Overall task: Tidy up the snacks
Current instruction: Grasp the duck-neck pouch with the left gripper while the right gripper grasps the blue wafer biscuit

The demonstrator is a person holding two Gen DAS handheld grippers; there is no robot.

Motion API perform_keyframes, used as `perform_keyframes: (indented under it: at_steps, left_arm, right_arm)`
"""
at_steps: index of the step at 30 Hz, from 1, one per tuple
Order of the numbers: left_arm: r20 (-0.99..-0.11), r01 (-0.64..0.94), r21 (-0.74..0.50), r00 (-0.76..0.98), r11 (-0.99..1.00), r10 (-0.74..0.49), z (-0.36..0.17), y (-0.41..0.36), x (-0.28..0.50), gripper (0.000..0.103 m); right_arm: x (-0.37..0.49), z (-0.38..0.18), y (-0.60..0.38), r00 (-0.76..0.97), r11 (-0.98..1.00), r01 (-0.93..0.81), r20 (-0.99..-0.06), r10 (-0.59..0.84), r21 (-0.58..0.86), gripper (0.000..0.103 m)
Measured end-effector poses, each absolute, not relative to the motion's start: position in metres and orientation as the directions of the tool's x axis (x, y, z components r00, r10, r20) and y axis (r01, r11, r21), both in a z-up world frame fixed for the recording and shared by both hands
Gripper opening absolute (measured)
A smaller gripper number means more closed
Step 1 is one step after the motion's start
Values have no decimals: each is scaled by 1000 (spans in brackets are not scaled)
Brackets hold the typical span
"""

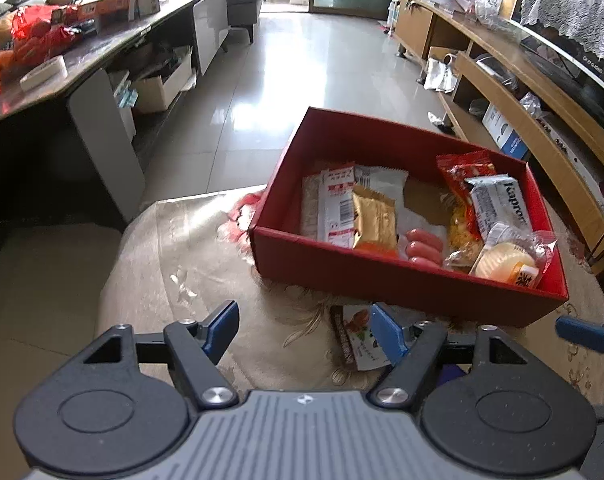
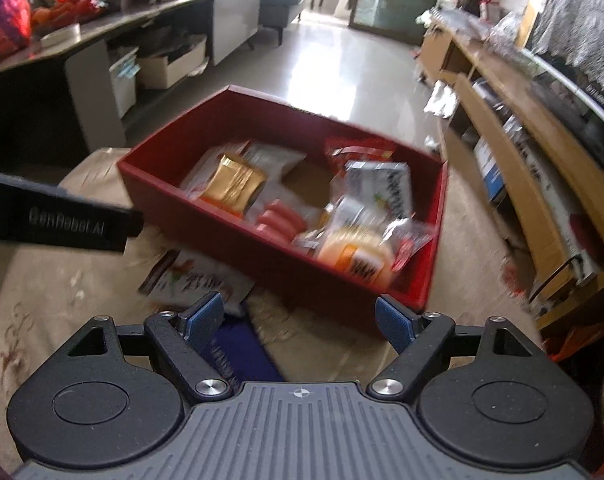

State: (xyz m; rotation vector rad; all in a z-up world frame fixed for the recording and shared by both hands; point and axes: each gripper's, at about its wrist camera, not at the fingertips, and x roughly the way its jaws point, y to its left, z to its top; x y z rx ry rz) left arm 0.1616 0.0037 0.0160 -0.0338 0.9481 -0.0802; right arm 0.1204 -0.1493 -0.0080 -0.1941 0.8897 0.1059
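Note:
A red box (image 1: 382,280) (image 2: 285,256) sits on a beige patterned tabletop and holds several snacks: a gold packet (image 1: 374,216) (image 2: 233,186), sausages (image 1: 422,246) (image 2: 279,216), a white wrapped bar (image 1: 498,204) (image 2: 382,188) and a round yellow cake in clear wrap (image 1: 506,264) (image 2: 358,252). A white snack packet (image 1: 358,340) (image 2: 193,276) lies on the table in front of the box. A dark blue packet (image 2: 241,352) lies below the right gripper. My left gripper (image 1: 306,332) is open and empty, just before the white packet. My right gripper (image 2: 302,320) is open and empty near the box's front wall.
The left gripper's body (image 2: 57,218) shows at the left of the right wrist view. A dark desk (image 1: 61,64) with bags and boxes stands to the left. A wooden TV cabinet (image 1: 522,120) runs along the right. Tiled floor (image 1: 302,60) lies beyond the table.

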Motion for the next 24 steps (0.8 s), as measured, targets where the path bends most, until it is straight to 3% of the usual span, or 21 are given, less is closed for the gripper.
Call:
perform_keyframes:
  at_steps: [24]
  left_arm:
    - [-876, 142, -159, 436, 977, -206, -34, -29, 207, 78]
  right_arm:
    - [121, -71, -126, 438, 945, -325, -889, 132, -20, 90]
